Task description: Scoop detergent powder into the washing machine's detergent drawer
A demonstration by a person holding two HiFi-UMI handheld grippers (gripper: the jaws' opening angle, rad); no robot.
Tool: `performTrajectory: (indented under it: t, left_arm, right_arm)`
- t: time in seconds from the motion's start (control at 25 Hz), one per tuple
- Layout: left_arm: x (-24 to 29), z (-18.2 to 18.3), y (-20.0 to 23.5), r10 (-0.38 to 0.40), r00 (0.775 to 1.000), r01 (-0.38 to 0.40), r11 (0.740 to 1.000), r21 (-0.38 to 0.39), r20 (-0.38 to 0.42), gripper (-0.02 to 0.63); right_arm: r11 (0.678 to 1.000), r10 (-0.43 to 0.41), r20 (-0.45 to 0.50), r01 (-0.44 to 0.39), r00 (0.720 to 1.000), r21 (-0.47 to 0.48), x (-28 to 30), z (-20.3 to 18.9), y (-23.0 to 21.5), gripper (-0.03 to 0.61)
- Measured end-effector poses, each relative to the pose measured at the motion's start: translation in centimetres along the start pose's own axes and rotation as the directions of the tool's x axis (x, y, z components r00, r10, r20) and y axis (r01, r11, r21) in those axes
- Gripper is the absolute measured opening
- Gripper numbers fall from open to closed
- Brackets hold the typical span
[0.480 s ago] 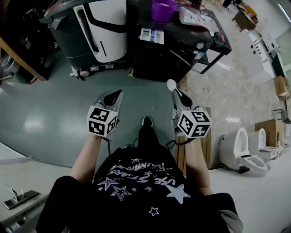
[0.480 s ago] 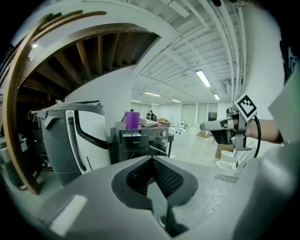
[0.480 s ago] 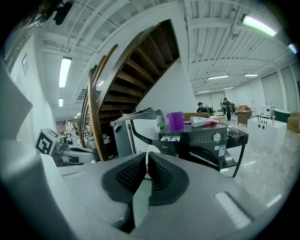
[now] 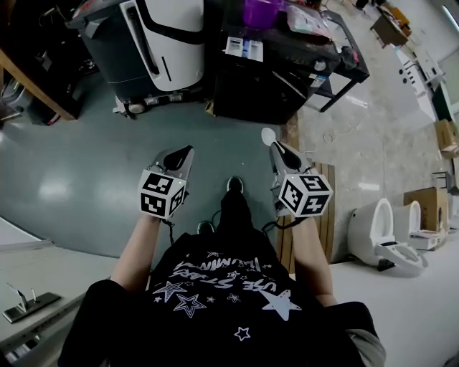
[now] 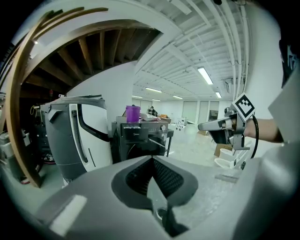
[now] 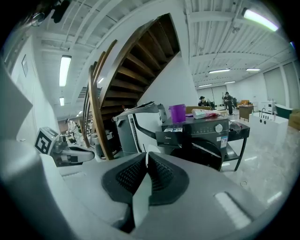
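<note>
A black front-loading washing machine (image 4: 262, 82) stands ahead of me across the green floor, its detergent drawer (image 4: 244, 49) pulled out at the top. On top of it sits a purple cup (image 4: 262, 11). My right gripper (image 4: 276, 148) is shut on the handle of a white scoop (image 4: 269, 135), whose round bowl pokes out beyond the jaws. The left gripper (image 4: 186, 152) is shut and holds nothing. Both hang at waist height, well short of the machine. The right gripper view shows the scoop handle (image 6: 142, 197) between the jaws and the machine (image 6: 201, 140) beyond.
A tall grey-and-white appliance (image 4: 154, 43) stands left of the washing machine. Wooden slats (image 4: 326, 215) lie on the floor by my right side, with white toilets (image 4: 384, 229) and cardboard boxes (image 4: 423, 204) further right. A pale counter (image 4: 29, 287) is at lower left.
The machine and appliance sit slightly higher in the head view. Both grippers keep about the same pose, the scoop still held in the right one.
</note>
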State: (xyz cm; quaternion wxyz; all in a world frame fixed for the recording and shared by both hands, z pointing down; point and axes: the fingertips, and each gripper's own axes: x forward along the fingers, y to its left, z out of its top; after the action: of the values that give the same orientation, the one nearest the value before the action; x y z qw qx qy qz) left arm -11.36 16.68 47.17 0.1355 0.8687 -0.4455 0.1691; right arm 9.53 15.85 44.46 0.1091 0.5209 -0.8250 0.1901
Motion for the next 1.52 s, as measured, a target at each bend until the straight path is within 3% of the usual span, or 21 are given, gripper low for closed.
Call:
performTrajectory:
  t: [0.2,0.4,0.6,1.04,1.28,1.52]
  left_arm:
    - [0.7,-1.6,0.3,-0.002,0.999,0.001,1.0,-0.019,-0.042,0.0]
    - [3.5,-0.8,1.0,-0.011,0.998,0.01,1.0,-0.015,-0.059,0.0]
    - [7.8,2.1,2.8,0.003,0.999,-0.004,1.0,-0.03,-0.051,0.0]
    - [19.5,11.9,6.9,0.067,0.998,-0.067,0.998,0.008,0.006,0.0]
    - [22.9,14.0,8.3,0.126,0.992,-0.126,0.992,-0.03,0.024,0.0]
    - [24.8,15.9,9.5,0.132,0.991,-0.131,0.991,-0.034,0.027,0.0]
  right_arm:
    - [1.0,0.001,-0.022,-0.001,1.0,0.026,0.9,-1.3,-0.4,0.032]
    - [0.996,-0.05,0.006,0.05,0.999,0.073,2.1,0.1,-3.8,0.034]
    - [0.995,-0.038,0.022,0.036,0.999,0.088,5.2,3.0,-7.7,0.034]
    - [0.994,0.073,0.099,-0.081,0.992,0.075,15.6,12.5,-16.0,0.035]
    - [0.991,0.124,0.096,-0.129,0.988,0.047,19.0,15.4,-18.9,0.035]
    - [0.982,0.178,0.105,-0.183,0.978,0.039,21.4,17.5,-18.3,0.035]
